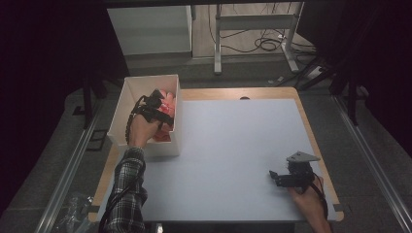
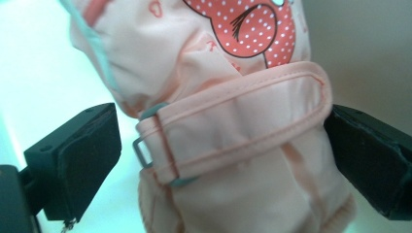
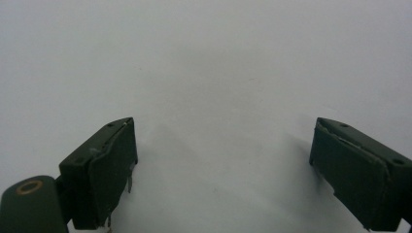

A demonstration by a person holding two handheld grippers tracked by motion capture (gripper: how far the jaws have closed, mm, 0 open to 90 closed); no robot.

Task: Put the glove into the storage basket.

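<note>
A pale pink mitten (image 2: 228, 87) with a red dotted bear print and a strap with a grey buckle (image 2: 145, 155) lies inside a white box (image 1: 145, 145) at the table's left. My left gripper (image 1: 155, 99) reaches down into the box. In the left gripper view its jaws stand wide on either side of the mitten's strap (image 2: 243, 126), the left jaw clear of the cloth and the right one right at the strap's end: my left gripper (image 2: 223, 150) is open. My right gripper (image 1: 274, 175) rests low at the table's front right, open, with bare white table between the jaws of the right gripper (image 3: 221, 165).
The white table (image 1: 228, 145) has a wooden rim. The box stands at its left edge, partly over the side. A metal desk frame (image 1: 252, 29) and cables lie on the floor beyond the table.
</note>
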